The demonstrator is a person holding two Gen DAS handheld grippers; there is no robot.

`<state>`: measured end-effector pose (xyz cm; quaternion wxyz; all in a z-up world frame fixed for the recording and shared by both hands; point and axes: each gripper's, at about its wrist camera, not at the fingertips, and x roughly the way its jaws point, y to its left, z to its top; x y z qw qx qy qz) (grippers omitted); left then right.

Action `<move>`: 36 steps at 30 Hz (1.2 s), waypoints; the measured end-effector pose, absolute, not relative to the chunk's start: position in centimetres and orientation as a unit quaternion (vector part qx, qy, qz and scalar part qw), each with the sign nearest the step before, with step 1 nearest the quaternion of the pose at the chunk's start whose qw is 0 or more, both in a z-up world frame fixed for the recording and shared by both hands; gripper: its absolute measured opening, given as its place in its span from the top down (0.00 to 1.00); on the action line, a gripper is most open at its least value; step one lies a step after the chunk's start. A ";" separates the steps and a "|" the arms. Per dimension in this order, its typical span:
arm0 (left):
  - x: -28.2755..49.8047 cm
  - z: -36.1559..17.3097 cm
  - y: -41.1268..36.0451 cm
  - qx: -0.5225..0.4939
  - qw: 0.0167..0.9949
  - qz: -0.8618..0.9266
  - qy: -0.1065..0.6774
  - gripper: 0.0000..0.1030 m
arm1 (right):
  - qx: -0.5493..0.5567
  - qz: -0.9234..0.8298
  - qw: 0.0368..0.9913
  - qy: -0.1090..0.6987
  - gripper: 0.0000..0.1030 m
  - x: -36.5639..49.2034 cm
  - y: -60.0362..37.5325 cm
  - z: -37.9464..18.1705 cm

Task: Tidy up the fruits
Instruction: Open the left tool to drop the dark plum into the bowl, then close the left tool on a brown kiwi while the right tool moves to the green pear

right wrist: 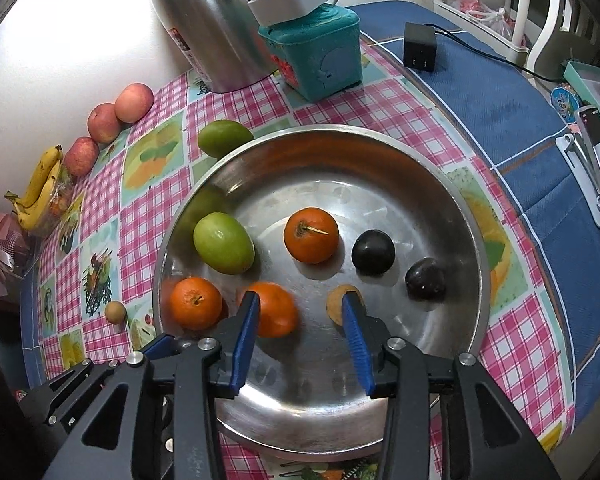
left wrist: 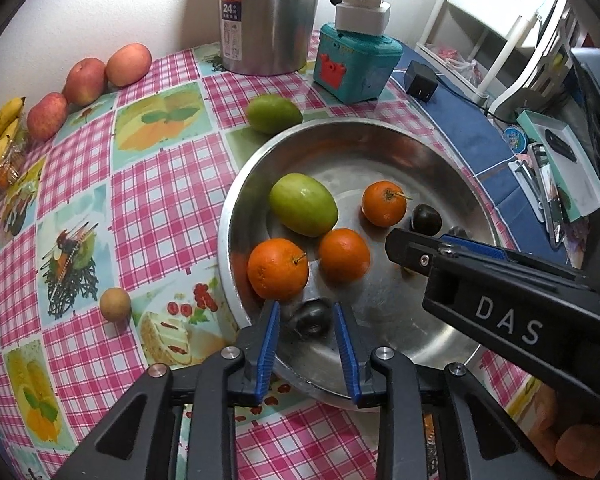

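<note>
My left gripper [left wrist: 306, 320] over the steel bowl [left wrist: 380, 136], jaws narrowly parted around 1 dark plum [left wrist: 312, 318], pads apparently clear, my right gripper [right wrist: 300, 308] parted, empty, 1 finger [right wrist: 354, 320] beside the small tan fruit [right wrist: 336, 304].

Ahead of the left gripper's [left wrist: 306, 316] jaws a plum [left wrist: 311, 317] lies in the metal basin [left wrist: 380, 140], three oranges [left wrist: 278, 269] beyond it, apples [left wrist: 86, 81] far left on the tablecloth [left wrist: 160, 208].

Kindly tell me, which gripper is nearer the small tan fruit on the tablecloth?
Left. The left gripper hangs at the bowl rim beside the small tan fruit; the right gripper is over the bowl's middle, farther off.
</note>
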<state>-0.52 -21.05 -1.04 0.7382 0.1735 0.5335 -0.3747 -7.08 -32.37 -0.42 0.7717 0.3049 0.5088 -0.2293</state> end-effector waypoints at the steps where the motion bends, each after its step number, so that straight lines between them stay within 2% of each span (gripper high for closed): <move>1: -0.5 -0.9 -20.9 0.172 0.739 -0.375 0.532 0.66 | 0.305 -0.230 0.772 0.508 0.57 -7.1 -32.4 -0.4; 5: -0.1 -0.7 -20.4 0.164 0.742 -0.374 0.533 0.58 | 0.303 -0.229 0.773 0.508 0.57 -7.0 -32.4 -0.3; 10: 1.2 -0.3 -19.0 0.146 0.750 -0.358 0.537 0.53 | 0.303 -0.228 0.774 0.508 0.57 -6.9 -32.4 -0.3; 15: 4.6 0.5 -15.3 0.098 0.777 -0.307 0.540 0.27 | 0.297 -0.219 0.778 0.508 0.57 -6.5 -32.1 -0.2; 16: 5.4 0.6 -14.4 0.084 0.784 -0.293 0.541 0.25 | 0.297 -0.215 0.779 0.508 0.52 -6.4 -32.0 -0.1; 17: 6.2 0.6 -13.3 0.067 0.789 -0.278 0.544 0.21 | 0.295 -0.212 0.780 0.509 0.38 -6.2 -31.8 -0.1; 18: 7.0 0.4 -12.3 0.053 0.792 -0.265 0.547 0.16 | 0.292 -0.211 0.781 0.510 0.32 -6.1 -31.6 -0.1; 19: 7.7 0.2 -11.4 0.041 0.795 -0.253 0.550 0.13 | 0.287 -0.209 0.782 0.512 0.28 -5.9 -31.5 -0.1; 21: 8.8 -0.4 -9.9 0.023 0.800 -0.226 0.556 0.03 | 0.279 -0.205 0.786 0.512 0.28 -5.5 -31.1 -0.1; 24: 9.7 -1.5 -8.6 0.003 0.797 -0.205 0.569 0.03 | 0.278 -0.197 0.792 0.506 0.23 -4.8 -30.9 0.1; 31: 9.9 -3.4 -8.7 0.010 0.780 -0.207 0.590 0.05 | 0.261 -0.172 0.820 0.478 0.23 -0.6 -31.3 1.9; 36: 10.4 -4.3 -8.8 0.008 0.771 -0.205 0.603 0.16 | 0.244 -0.162 0.818 0.495 0.23 3.6 -32.5 1.3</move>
